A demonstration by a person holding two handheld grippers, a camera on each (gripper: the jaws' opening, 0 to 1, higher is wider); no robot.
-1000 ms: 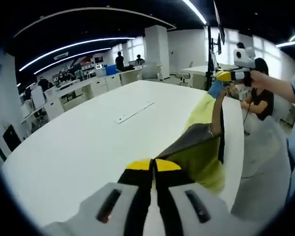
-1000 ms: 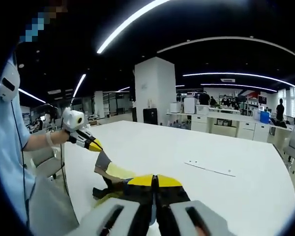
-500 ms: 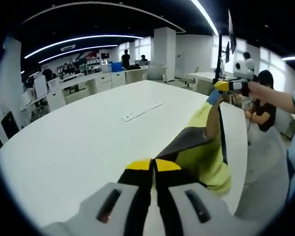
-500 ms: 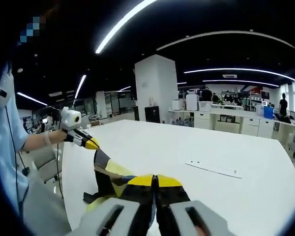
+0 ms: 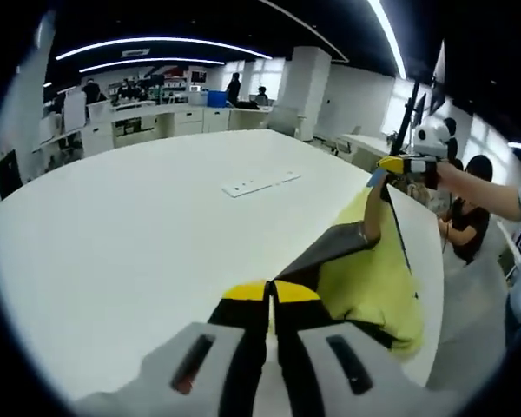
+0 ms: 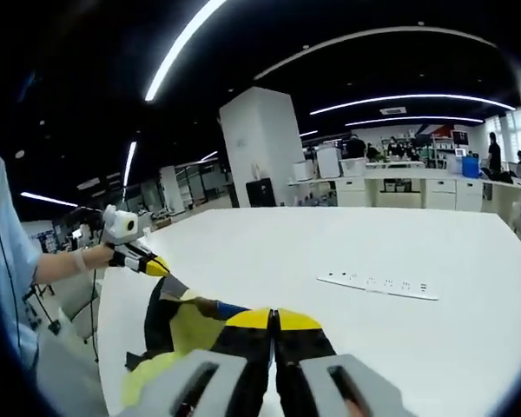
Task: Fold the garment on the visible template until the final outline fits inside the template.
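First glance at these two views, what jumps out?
The yellow-green and dark garment, stretched in the air between the two hand-held grippers above the near edge of the white table. In the left gripper view, the left hand-held gripper is shut on one end and the right hand-held gripper pinches the far end. A white power strip lies mid-table.

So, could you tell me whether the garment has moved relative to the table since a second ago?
Yes. In the left gripper view the garment now lies further in over the white table, away from its near edge.
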